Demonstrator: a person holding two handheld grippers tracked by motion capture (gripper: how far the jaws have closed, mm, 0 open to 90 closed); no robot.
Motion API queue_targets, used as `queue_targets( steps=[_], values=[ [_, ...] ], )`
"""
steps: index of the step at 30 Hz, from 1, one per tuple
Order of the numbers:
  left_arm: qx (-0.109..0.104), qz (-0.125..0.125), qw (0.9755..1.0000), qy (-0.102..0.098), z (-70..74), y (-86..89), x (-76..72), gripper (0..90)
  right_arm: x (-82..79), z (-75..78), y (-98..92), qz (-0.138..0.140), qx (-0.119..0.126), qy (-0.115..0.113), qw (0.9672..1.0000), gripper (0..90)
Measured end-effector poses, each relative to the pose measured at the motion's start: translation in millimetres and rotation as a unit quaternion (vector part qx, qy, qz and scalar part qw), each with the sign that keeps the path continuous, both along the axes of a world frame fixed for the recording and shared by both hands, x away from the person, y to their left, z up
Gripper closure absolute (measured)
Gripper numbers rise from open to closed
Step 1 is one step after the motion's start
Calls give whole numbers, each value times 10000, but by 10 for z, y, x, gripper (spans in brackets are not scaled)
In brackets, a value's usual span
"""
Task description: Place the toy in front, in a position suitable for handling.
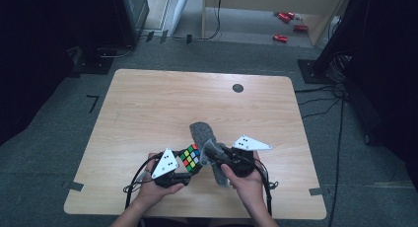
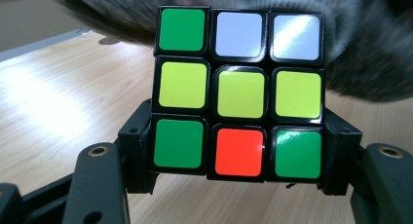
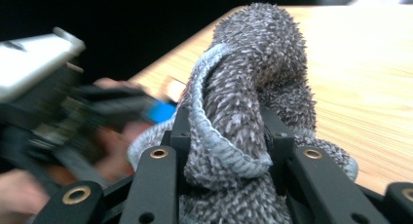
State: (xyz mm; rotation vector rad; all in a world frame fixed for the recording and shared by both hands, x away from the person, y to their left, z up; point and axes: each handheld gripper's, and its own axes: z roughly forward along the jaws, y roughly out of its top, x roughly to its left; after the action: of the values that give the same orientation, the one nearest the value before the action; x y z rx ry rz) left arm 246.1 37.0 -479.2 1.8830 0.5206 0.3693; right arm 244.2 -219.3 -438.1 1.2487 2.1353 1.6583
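My left gripper (image 1: 193, 169) is shut on a scrambled puzzle cube (image 1: 190, 158), held just above the wooden table (image 1: 148, 108) near its front edge. In the left gripper view the cube (image 2: 239, 92) faces me with green, white, yellow and red stickers, its sides clamped between the black jaws. A grey fuzzy cloth (image 1: 203, 133) hangs from my right gripper (image 1: 211, 152), which is shut on it, and trails onto the table beside the cube. Up close in the right gripper view, the cloth (image 3: 243, 107) is bunched between the jaws and rises in a fold. The cloth touches the cube's right side.
A small dark round disc (image 1: 238, 88) lies near the table's far edge. Beyond the table are carpet, cables (image 1: 320, 96), dark equipment stands and a few red items (image 1: 287, 24) on the floor. Bare wood stretches across the far and left parts of the table.
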Motion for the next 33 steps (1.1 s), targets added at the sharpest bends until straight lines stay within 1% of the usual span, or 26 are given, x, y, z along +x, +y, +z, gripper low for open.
queue_targets(
  steps=[1, 2, 3, 5, 7, 8, 9, 10, 12, 14, 15, 16, 19, 22, 24, 25, 27, 29, 30, 31, 33],
  values=[
    [1, 0, 10000, 17, -5, 11, 7, 345, 6, -5, -5, -1, 5, 48, 10000, 674],
    [-24, 3, 10000, 43, -14, 12, 9, 345, 4, 1, 7, 45, 21, 48, 10000, 673],
    [-38, 0, 10000, 88, -24, 6, 7, 345, -12, 19, 37, 101, 30, 8, 9999, 673],
    [9, -50, 9999, 126, -43, -21, -6, 345, -56, 66, 109, 279, 85, -132, 9995, 672],
    [58, -132, 9999, 96, -52, -64, -31, 345, -90, 111, 156, 477, 186, -211, 9985, 667],
    [75, -149, 9998, 93, -52, -84, -42, 345, -92, 119, 163, 528, 194, -224, 9982, 664],
    [126, -160, 9998, 75, -52, -94, -44, 345, -82, 114, 154, 518, 181, -221, 9983, 661],
    [170, -168, 9997, 60, -51, -99, -44, 345, -65, 97, 129, 494, 203, -172, 9984, 658],
    [235, -139, 9996, -8, -44, -86, -39, 345, -20, 43, 68, 343, 199, -26, 9992, 659],
    [186, -96, 9998, 25, -30, -46, -16, 344, 9, -3, 31, 167, 86, 139, 9997, 664],
    [146, -79, 9999, 45, -27, -29, -9, 344, 16, -14, 23, 167, 109, 177, 9996, 666],
    [104, -68, 9999, 66, -26, -18, -4, 344, 13, -10, 28, 177, 120, 176, 9996, 671],
    [33, -86, 9999, 130, -33, -18, 0, 344, -42, 52, 92, 328, 187, -15, 9993, 681],
    [89, -240, 9996, 115, -46, -69, -30, 345, -96, 127, 160, 582, 298, -103, 9978, 683],
    [183, -343, 9992, 6, -42, -99, -58, 346, -98, 139, 171, 608, 250, -170, 9977, 684],
    [222, -355, 9991, -33, -36, -104, -64, 345, -83, 129, 152, 565, 259, -116, 9980, 684],
    [165, -339, 9993, -51, -18, -85, -58, 346, -29, 78, 85, 413, 315, 47, 9986, 684],
    [129, -252, 9996, -47, 2, -50, -35, 345, 16, 5, 22, 170, 221, 216, 9994, 685],
    [97, -217, 9997, -31, 6, -33, -24, 345, 29, -21, -2, 129, 238, 290, 9992, 686],
    [48, -207, 9998, 5, 9, -16, -14, 345, 31, -30, -9, 139, 290, 318, 9990, 685],
    [-47, -199, 9998, 45, 12, 0, -8, 345, 0, 14, 28, 204, 287, 204, 9992, 685]
  ],
)
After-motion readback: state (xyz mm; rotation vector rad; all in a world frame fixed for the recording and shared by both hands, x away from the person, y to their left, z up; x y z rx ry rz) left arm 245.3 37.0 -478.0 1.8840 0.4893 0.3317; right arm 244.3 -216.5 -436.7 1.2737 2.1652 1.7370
